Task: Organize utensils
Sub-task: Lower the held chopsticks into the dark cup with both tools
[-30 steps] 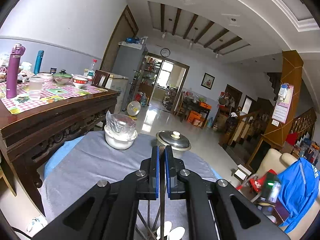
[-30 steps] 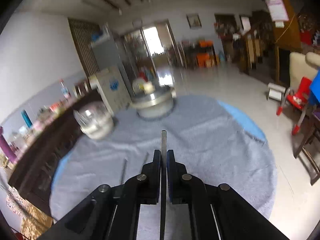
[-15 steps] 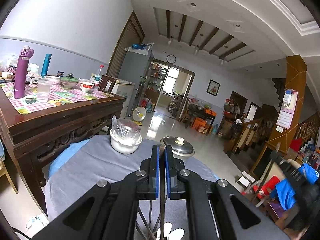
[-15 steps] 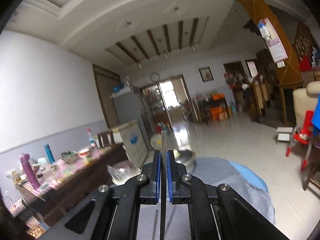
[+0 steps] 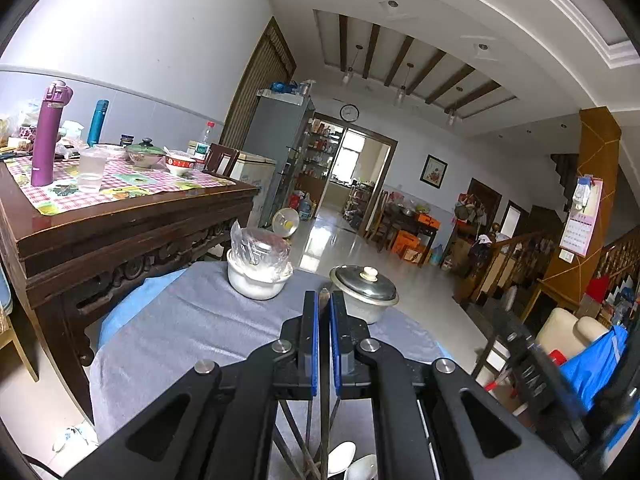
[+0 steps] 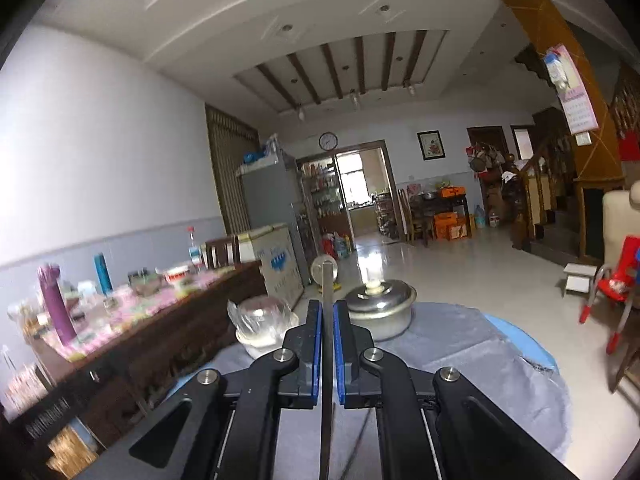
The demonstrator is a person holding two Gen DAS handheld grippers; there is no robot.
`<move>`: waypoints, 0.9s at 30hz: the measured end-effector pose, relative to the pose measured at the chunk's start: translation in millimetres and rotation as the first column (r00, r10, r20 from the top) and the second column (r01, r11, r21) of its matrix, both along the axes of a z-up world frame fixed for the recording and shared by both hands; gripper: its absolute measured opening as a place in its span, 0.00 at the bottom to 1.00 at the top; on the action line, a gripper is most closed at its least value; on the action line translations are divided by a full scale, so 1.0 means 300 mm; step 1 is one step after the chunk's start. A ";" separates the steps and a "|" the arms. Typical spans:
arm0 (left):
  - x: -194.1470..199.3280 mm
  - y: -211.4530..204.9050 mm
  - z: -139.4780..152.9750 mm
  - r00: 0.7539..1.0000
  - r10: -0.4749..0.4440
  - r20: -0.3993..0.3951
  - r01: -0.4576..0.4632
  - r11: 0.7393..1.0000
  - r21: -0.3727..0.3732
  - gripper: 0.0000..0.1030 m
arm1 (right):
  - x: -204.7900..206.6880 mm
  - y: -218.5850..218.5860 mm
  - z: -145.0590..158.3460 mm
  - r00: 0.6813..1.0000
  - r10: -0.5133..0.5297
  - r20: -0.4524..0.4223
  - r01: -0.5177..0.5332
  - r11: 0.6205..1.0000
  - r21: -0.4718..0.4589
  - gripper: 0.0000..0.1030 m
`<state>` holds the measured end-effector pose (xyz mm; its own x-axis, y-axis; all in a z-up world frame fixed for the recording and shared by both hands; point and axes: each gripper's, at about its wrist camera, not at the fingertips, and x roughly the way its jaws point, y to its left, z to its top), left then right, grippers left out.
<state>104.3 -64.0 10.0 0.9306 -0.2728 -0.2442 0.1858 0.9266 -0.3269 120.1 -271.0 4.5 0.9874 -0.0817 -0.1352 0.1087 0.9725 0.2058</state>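
Utensils sit in both your grippers right now. Your right gripper (image 6: 327,308) is clamped on a flat metal handle (image 6: 326,280) that pokes out past the fingertips toward 12 o'clock, its long axis running straight along the fingers; what kind of utensil it is, you cannot tell from here. Your left gripper (image 5: 324,300) is likewise pinched on a thin metal shaft (image 5: 323,293), only its tip showing above the pads, the rest dropping toward 6 o'clock. Below the left gripper, at 6 o'clock, spoons (image 5: 344,456) and crossed metal rods (image 5: 294,436) lie on the grey cloth (image 5: 192,320), apparently the pile left to sort.

Ahead of the right gripper the pot (image 6: 380,312) stands at about 1 o'clock, lid on, and the white bowl (image 6: 262,338) with plastic wrap at 11 o'clock; the handle points between them. Neither is an open container as seen, so where the piece belongs is unclear. I judge the right hand the one in transit, held above the cloth.

The dark wooden table (image 5: 120,220) crowds your 9 o'clock side, close to the cloth's edge, and a long handle could clip it or the pot lid.
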 end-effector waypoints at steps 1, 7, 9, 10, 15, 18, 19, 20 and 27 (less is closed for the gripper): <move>0.001 -0.002 -0.005 1.000 -0.001 -0.001 0.001 1.000 0.003 0.05 | 0.002 0.001 -0.017 1.000 0.006 -0.013 -0.006 1.000 0.004 0.06; 0.012 -0.010 -0.036 1.000 -0.011 -0.016 0.011 1.000 0.012 0.06 | -0.026 -0.011 -0.115 0.997 0.029 -0.078 -0.029 1.000 0.006 0.06; 0.010 -0.009 -0.043 1.000 -0.017 -0.023 0.017 1.000 0.012 0.05 | -0.043 -0.023 -0.126 0.996 0.034 -0.088 -0.033 0.999 0.015 0.06; 0.009 -0.008 -0.045 0.999 -0.021 -0.026 0.021 1.000 0.012 0.05 | -0.055 -0.025 -0.134 0.995 0.036 -0.091 -0.035 0.999 0.018 0.06; -0.002 -0.010 -0.038 0.999 -0.043 -0.026 0.044 0.999 0.021 0.05 | -0.098 -0.030 -0.139 0.993 0.060 -0.099 -0.056 0.998 0.039 0.06; -0.012 -0.007 -0.033 0.998 -0.057 -0.027 0.058 0.998 0.021 0.05 | -0.113 -0.031 -0.144 0.989 0.091 -0.113 -0.085 0.994 0.062 0.06; -0.016 -0.004 -0.029 0.997 -0.066 -0.028 0.067 0.998 0.020 0.05 | -0.117 -0.031 -0.146 0.988 0.102 -0.118 -0.094 0.993 0.067 0.06; -0.017 0.000 -0.026 0.997 -0.072 -0.028 0.072 0.997 0.019 0.05 | -0.122 -0.033 -0.151 0.985 0.118 -0.126 -0.109 0.991 0.075 0.07; -0.038 0.032 0.003 0.996 -0.089 -0.022 0.090 0.996 0.012 0.10 | -0.171 -0.081 -0.156 0.976 0.184 -0.119 -0.162 0.972 0.170 0.12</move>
